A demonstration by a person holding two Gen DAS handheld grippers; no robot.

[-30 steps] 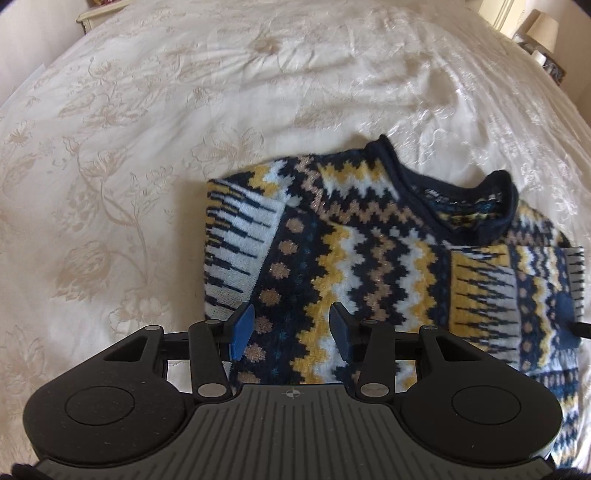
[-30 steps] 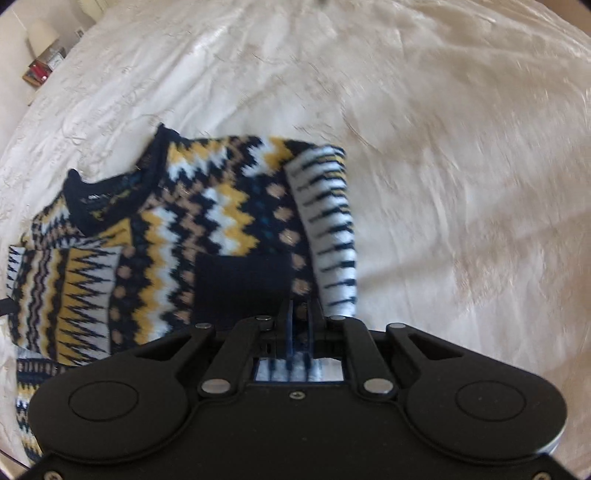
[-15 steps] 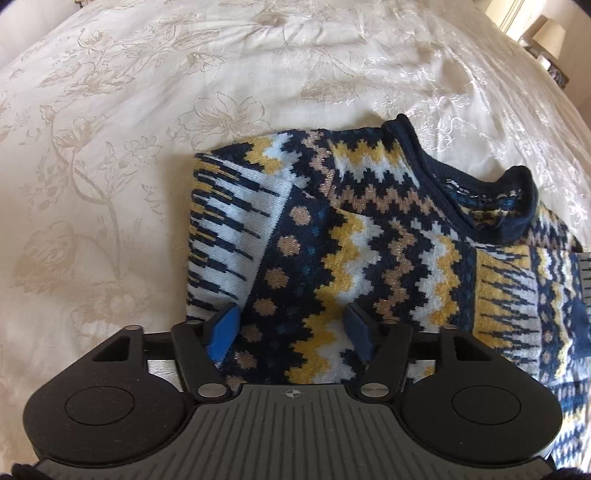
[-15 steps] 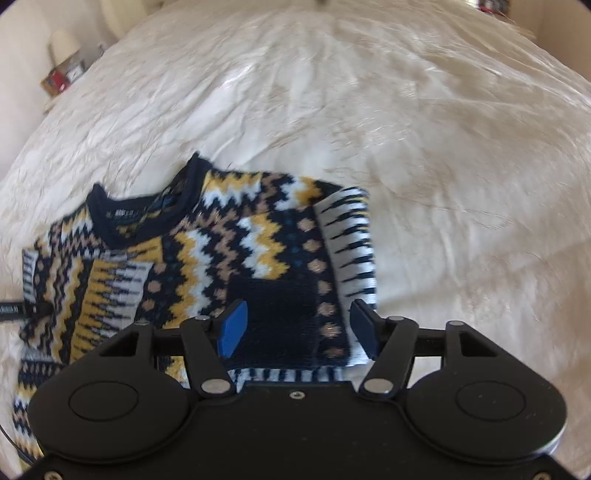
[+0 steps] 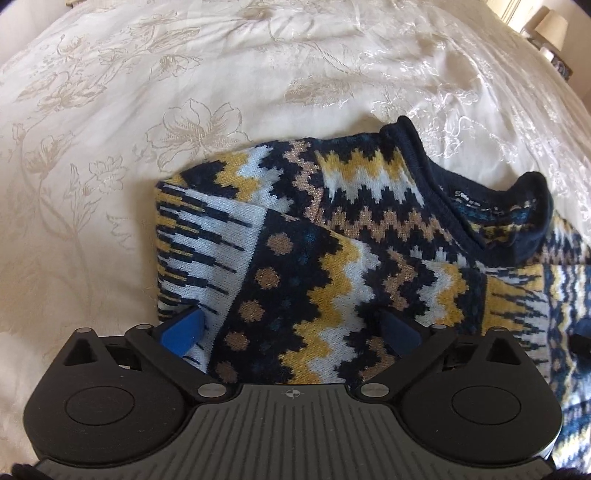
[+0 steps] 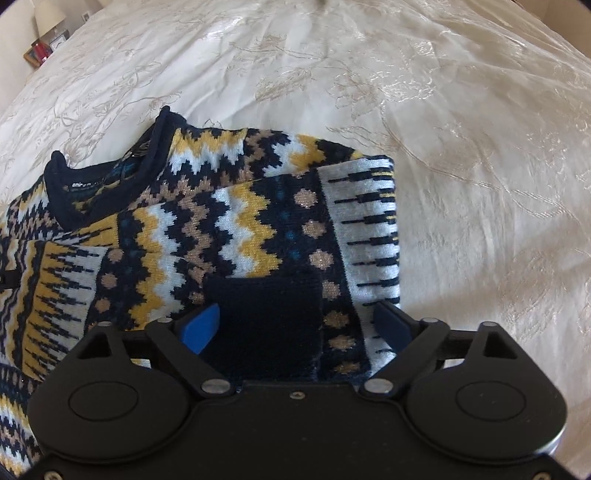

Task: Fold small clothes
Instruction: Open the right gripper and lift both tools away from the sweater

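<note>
Sweater (image 5: 332, 280) on bedspread (image 5: 184, 92) (sleeves folded)

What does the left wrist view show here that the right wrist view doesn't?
Left wrist only: a lamp in the top right corner and the left claw, opening over the zigzag knit.
Right wrist only: a red box in the top left corner, the navy cuff and the right claw, opening astride that cuff.
Both: the patterned sweater, sleeves folded in, on the cream bedspread.
</note>
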